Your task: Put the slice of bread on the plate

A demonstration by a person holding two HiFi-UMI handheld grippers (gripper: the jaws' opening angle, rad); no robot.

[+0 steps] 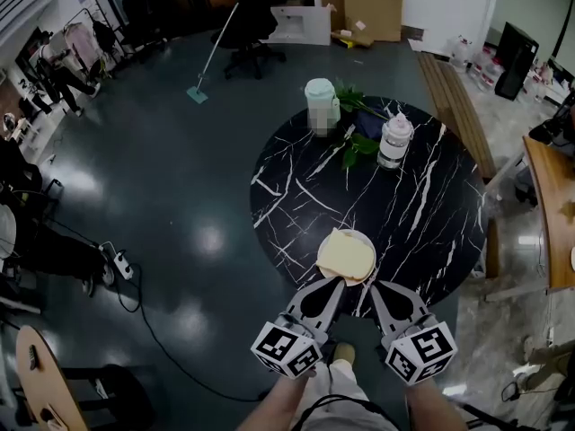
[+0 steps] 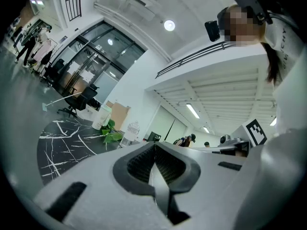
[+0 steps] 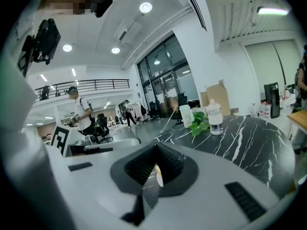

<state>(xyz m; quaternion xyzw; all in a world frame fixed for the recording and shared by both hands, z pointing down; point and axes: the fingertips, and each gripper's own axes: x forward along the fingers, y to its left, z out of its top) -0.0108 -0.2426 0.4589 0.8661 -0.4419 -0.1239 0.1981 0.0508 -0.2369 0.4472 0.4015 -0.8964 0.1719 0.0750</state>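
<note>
A pale slice of bread (image 1: pixel 346 255) lies on a small white plate (image 1: pixel 365 238) at the near edge of the round black marble table (image 1: pixel 422 205). My left gripper (image 1: pixel 337 283) and right gripper (image 1: pixel 377 286) hover side by side just short of that edge and point toward the plate without touching it. In the left gripper view the left gripper (image 2: pixel 154 150) has its jaws closed together with nothing between them. The right gripper (image 3: pixel 156 150) is likewise shut and empty; a pale sliver shows beyond its jaws.
At the table's far side stand a pale green cup (image 1: pixel 320 102), a lidded clear jar (image 1: pixel 393 140) and green leaves (image 1: pixel 358 146). A cable and power strip (image 1: pixel 121 263) lie on the dark floor at left. A wooden bench (image 1: pixel 454 97) runs behind the table.
</note>
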